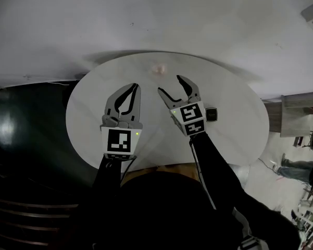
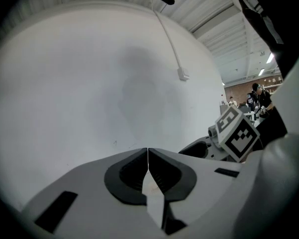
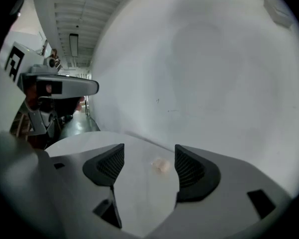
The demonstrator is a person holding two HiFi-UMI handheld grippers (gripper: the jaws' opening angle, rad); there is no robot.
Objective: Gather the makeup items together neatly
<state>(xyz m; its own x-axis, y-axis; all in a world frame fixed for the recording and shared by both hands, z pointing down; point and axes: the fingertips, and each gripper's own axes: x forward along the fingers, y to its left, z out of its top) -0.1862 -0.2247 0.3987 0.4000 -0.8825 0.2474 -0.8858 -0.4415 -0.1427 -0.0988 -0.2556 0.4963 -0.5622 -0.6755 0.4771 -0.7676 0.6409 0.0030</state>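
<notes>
**Desk:** What are your hand-held grippers doing?

**Operator:** I'm holding the left hand-held gripper (image 1: 136, 86) with its jaws pressed together, tip against tip. Nothing is sitting between them. The right hand-held gripper (image 1: 169, 84) is hanging just beside it with its jaws spread wide and nothing in its grasp. Both are hovering over the middle of the round white counter (image 1: 234, 119).

**Desk:** And the makeup?

**Operator:** I'm seeing one small, pale pink, rounded makeup item (image 1: 158, 68). It's too blurred for me to say what kind it is. It's lying on the far part of the counter, close to the edge by the plain white wall (image 1: 146, 20), apart from both grippers. In the right gripper view it's showing on the counter top, framed in the gap between the open jaws but beyond their tips.
</notes>
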